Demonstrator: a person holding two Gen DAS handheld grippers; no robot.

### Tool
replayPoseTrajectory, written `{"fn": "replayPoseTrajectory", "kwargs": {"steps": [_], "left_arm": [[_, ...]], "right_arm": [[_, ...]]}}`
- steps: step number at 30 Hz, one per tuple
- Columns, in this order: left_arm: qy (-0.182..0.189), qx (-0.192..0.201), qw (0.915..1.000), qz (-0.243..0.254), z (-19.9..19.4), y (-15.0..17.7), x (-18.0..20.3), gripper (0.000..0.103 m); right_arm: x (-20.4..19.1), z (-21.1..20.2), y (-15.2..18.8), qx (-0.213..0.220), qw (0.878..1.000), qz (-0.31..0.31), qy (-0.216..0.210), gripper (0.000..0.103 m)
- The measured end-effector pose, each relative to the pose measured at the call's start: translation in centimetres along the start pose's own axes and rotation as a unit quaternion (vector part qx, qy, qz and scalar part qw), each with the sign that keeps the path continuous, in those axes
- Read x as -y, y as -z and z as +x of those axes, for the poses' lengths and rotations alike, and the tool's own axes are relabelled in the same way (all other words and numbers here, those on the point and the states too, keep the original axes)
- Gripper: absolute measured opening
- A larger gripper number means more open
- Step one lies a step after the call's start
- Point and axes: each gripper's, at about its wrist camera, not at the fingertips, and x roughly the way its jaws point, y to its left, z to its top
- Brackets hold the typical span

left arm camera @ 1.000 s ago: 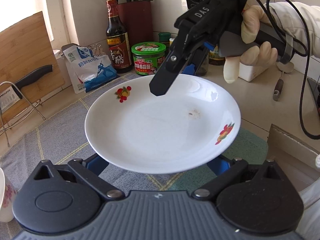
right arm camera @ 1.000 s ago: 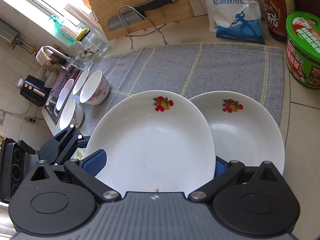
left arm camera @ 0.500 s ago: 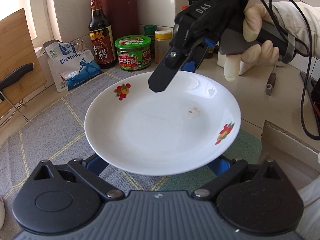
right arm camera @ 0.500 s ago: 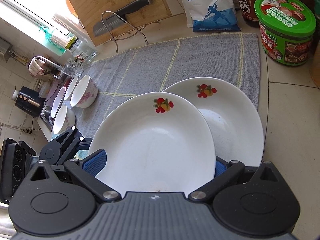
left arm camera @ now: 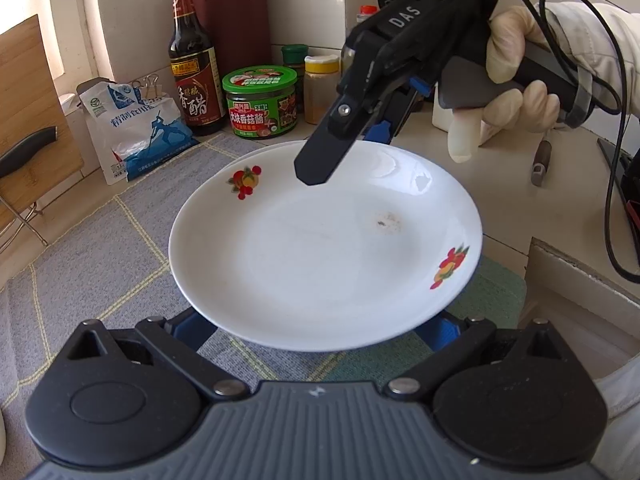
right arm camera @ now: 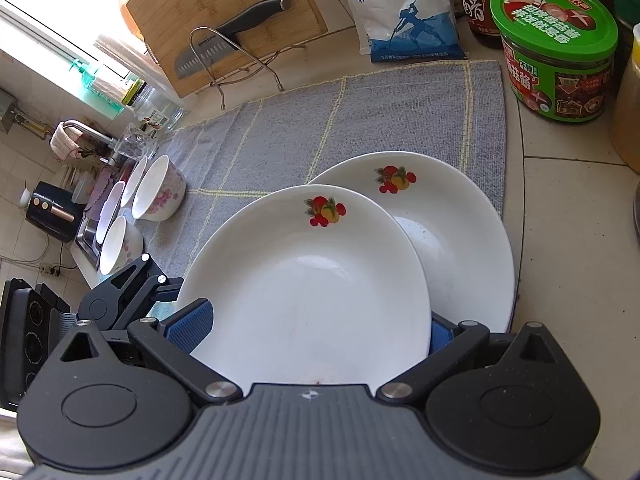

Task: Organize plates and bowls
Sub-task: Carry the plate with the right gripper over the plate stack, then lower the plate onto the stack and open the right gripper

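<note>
A white plate with fruit prints (left arm camera: 320, 248) hangs above the grey towel, held from both sides. My left gripper (left arm camera: 316, 328) is shut on its near rim; my right gripper (left arm camera: 340, 148) is shut on its far rim. In the right wrist view the held plate (right arm camera: 312, 288) sits over a second matching plate (right arm camera: 460, 232) that lies on the towel's right end; a sliver of that plate (left arm camera: 256, 152) shows behind the held one. The left gripper (right arm camera: 132, 296) shows at the held plate's far left. Floral bowls (right arm camera: 158, 188) stand at the towel's far left.
A grey towel (right arm camera: 360, 120) covers the counter. Behind it stand a salt bag (left arm camera: 136, 132), a vinegar bottle (left arm camera: 192, 64), a green-lidded jar (left arm camera: 260, 100), spice jars (left arm camera: 320, 88) and a knife block (left arm camera: 228, 32). A cutting board with a knife (right arm camera: 228, 20) leans at left.
Both grippers have carried the held plate toward the towel's right end, over the second plate. The jars and bottle have come closer in both views.
</note>
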Motion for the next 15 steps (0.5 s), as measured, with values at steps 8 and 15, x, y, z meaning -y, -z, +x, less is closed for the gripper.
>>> {"fn": "replayPoseTrajectory", "kwargs": {"steps": [8,15], "left_arm": [[0.009,0.001,0.9999,0.013,0.7,-0.2,-0.2,0.102],[0.021,-0.006,0.9996,0.020,1.3,-0.7,-0.3,0.102]], "right_arm": [[0.3,-0.7,0.3,0.010,1.000,0.008,0.004,0.103],[0.7,-1.0,0.8,0.015,1.000,0.021,0.010,0.103]]}}
